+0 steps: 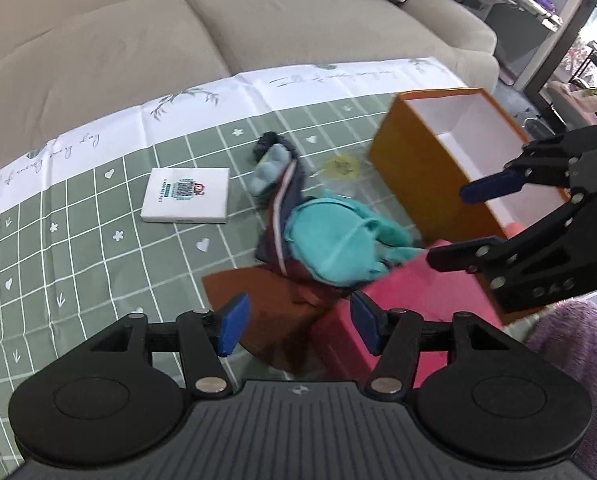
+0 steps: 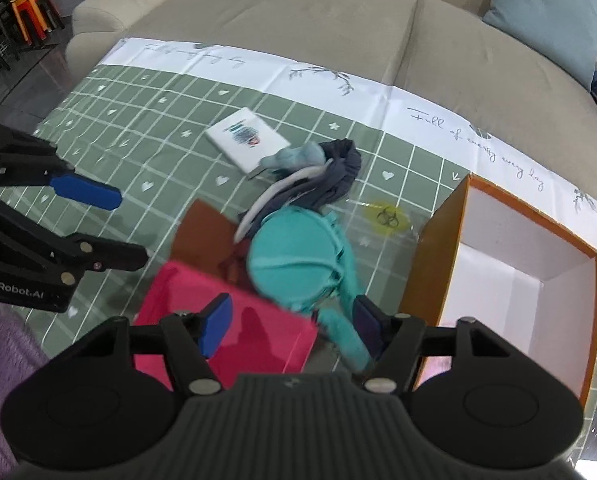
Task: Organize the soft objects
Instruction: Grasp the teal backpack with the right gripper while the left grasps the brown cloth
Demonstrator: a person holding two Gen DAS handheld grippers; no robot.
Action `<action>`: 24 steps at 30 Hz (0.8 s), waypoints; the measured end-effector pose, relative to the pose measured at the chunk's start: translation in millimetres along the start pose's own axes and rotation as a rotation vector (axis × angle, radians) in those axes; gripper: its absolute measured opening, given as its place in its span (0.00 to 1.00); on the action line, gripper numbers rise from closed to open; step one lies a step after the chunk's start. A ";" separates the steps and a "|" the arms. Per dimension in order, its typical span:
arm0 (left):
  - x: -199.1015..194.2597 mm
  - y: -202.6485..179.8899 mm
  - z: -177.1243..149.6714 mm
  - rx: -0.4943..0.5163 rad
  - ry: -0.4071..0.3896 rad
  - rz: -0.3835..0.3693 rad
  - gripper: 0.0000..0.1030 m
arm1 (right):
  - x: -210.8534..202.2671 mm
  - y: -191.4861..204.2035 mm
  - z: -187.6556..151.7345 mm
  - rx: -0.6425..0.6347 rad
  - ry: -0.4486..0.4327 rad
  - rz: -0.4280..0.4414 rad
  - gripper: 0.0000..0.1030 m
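Low in the left wrist view, the left claw [image 1: 298, 326] stands wide with nothing between its blue pads, hovering over the rust-brown cloth [image 1: 274, 312] and the pink cloth [image 1: 410, 296]. Low in the right wrist view, the right claw [image 2: 294, 328] is wide too, holding nothing; whether its right pad touches the teal cloth [image 2: 294, 258] cannot be told. The cloth heap lies at centre frame on the green checked tabletop [image 2: 138, 152], with the orange box [image 2: 430, 256] at right, open and tilted.
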State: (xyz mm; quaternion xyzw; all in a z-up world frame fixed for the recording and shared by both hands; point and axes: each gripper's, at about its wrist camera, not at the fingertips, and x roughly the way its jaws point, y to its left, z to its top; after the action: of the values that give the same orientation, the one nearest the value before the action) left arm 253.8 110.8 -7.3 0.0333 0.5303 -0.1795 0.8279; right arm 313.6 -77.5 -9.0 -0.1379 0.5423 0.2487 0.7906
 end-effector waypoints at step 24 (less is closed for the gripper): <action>117.7 60.6 -18.4 -0.122 0.122 -0.004 0.78 | 159.5 -36.5 45.7 0.040 0.263 0.048 0.87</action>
State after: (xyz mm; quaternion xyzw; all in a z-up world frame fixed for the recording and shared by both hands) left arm 302.0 141.1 -128.2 -0.0073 0.5897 -0.1463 0.7942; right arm 415.4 -46.9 -141.5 -0.1407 0.6494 0.2362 0.7090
